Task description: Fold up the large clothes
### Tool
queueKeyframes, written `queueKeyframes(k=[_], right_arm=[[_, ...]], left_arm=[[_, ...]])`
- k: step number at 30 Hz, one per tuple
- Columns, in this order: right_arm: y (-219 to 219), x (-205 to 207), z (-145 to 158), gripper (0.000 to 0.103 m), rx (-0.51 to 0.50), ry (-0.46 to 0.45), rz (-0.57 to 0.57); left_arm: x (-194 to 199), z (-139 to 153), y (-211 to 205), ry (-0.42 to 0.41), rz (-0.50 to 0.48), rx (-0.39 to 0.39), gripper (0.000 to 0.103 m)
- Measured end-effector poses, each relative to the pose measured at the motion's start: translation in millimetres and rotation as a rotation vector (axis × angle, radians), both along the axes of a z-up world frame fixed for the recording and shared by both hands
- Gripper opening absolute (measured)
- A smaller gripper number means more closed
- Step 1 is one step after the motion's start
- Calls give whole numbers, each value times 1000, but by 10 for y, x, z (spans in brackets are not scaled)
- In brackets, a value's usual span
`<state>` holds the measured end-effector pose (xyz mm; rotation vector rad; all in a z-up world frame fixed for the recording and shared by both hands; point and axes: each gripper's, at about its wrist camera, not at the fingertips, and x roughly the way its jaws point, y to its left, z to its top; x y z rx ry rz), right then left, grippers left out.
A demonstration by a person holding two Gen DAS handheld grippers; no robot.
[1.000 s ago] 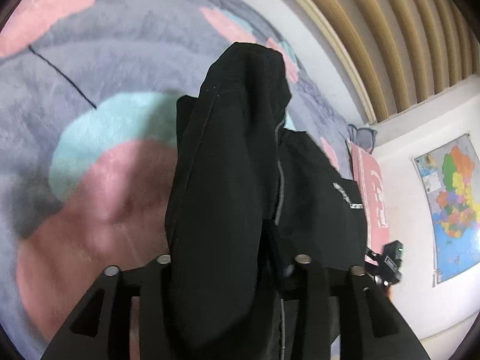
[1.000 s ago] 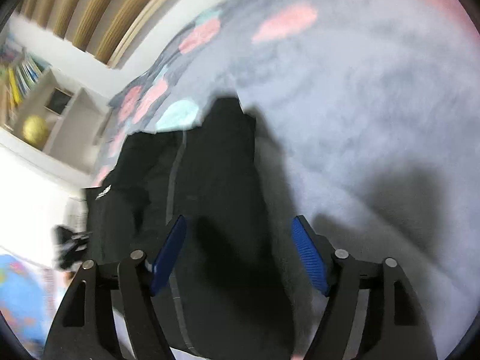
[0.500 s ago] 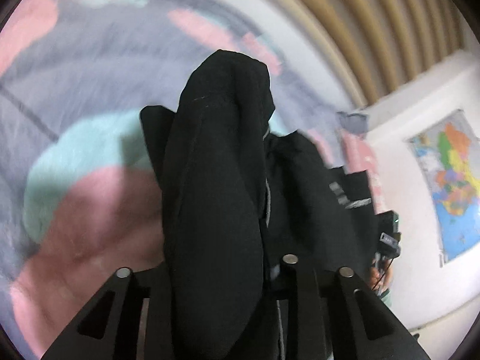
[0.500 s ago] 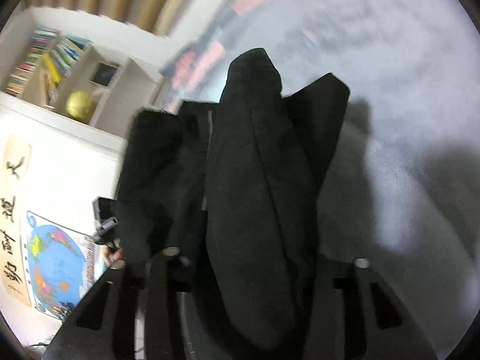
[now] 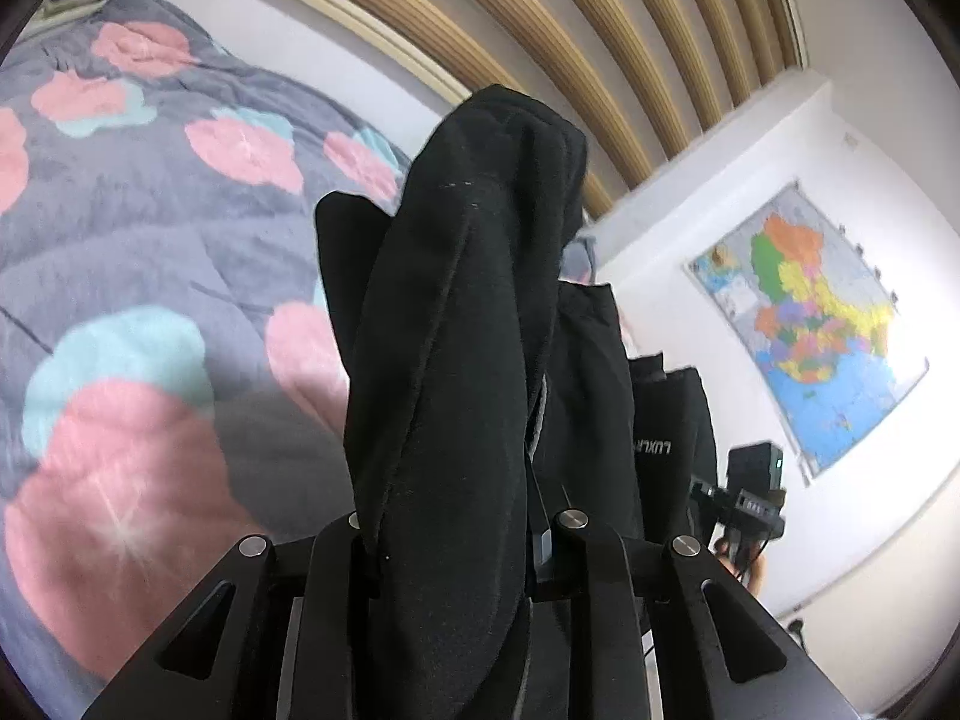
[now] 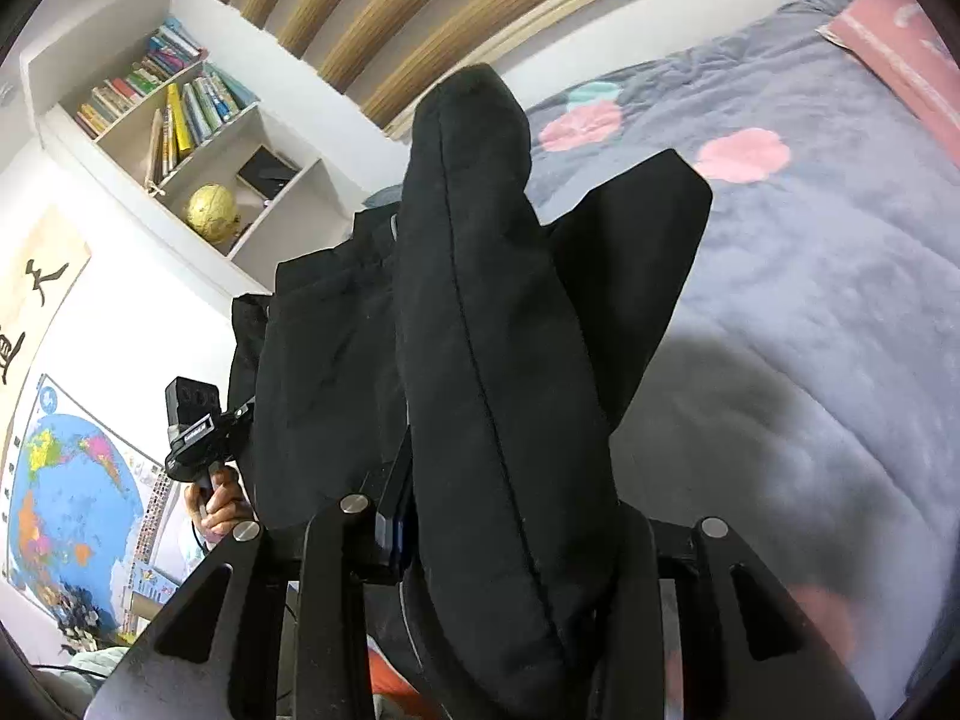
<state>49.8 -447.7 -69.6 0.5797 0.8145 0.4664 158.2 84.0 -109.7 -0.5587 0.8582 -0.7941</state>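
Observation:
A large black garment (image 5: 456, 360) hangs lifted above the bed, stretched between both grippers. My left gripper (image 5: 450, 534) is shut on a bunched fold of it; the cloth hides the fingertips. My right gripper (image 6: 498, 510) is shut on another bunched fold of the same garment (image 6: 492, 324), with a blue pad (image 6: 399, 516) just showing at the left. The rest of the garment droops between the grippers, with white lettering (image 5: 651, 447) on one panel. Each view shows the other gripper beyond the cloth, in the left wrist view (image 5: 750, 504) and in the right wrist view (image 6: 195, 432).
The bed carries a grey quilt (image 5: 120, 228) with pink and teal blotches; it also shows in the right wrist view (image 6: 840, 276). A slatted wooden headboard (image 5: 540, 30) stands behind. A map (image 5: 804, 324) hangs on the wall. A bookshelf (image 6: 180, 120) holds books and a globe.
The right gripper has closed on the garment, having been open one second ago. Both grippers have risen and tilted up, lifting the garment off the quilt.

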Motion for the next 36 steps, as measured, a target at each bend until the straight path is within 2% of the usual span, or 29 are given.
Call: queueKeyframes(k=[2, 4, 7, 9, 10, 11, 12, 14, 15, 16, 17, 19, 21, 23, 25, 27, 29, 31, 32, 34, 36], right_arm=[[-17, -95, -137, 39, -13, 40, -11], [-103, -113, -414, 39, 3, 99, -25], [-176, 5, -993, 41, 27, 221, -57], [-241, 55, -1306, 46, -15, 277, -119], [-337, 41, -1445, 47, -31, 294, -165], [-430, 10, -1546, 50, -27, 306, -196], [-541, -40, -1635, 50, 10, 312, -230], [-697, -213, -1682, 52, 98, 305, -277], [-702, -266, -1611, 54, 86, 300, -302], [-744, -358, -1521, 54, 39, 287, -338], [-759, -449, -1378, 56, -40, 269, -383], [-674, -588, -1064, 56, -165, 210, -422], [-453, -649, -738, 56, -256, 144, -400], [-32, -616, -457, 58, -358, 95, -338], [364, -528, -375, 58, -392, 62, -259], [733, -409, -406, 59, -391, 56, -190], [1033, -242, -558, 59, -447, 88, -188], [1203, -94, -791, 59, -528, 160, -212], [1263, -12, -978, 64, -546, 219, -216], [1270, 56, -1218, 67, -528, 233, -242], [1250, 63, -1309, 67, -510, 226, -266]], left_arm=[[-55, -172, -36, 28, -11, 21, 25], [-45, -426, -67, 83, -10, 42, 25], [49, -1061, -44, 232, 10, 69, 27], [86, -1486, 186, 314, 94, 59, 34], [94, -1615, 316, 337, 117, 31, 44], [93, -1691, 409, 356, 137, 11, 60], [73, -1799, 583, 392, 164, -48, 63], [27, -1811, 682, 396, 156, -79, 63], [-9, -1691, 692, 357, 162, -14, 63], [-27, -1605, 680, 329, 170, 34, 63], [-78, -1394, 641, 264, 194, 130, 62], [-184, -1018, 561, 141, 221, 214, 61], [-292, -675, 465, 43, 216, 223, 61], [-424, -370, 273, -54, 205, 248, 61], [-442, -234, 39, -88, 194, 317, 61], [-409, -264, -194, -89, 187, 403, 61], [-308, -401, -346, -52, 192, 476, 61], [-93, -813, -421, 103, 196, 580, 61], [-12, -1054, -459, 163, 173, 586, 61], [90, -1298, -402, 213, 187, 551, 63], [131, -1318, -335, 239, 203, 511, 63]])
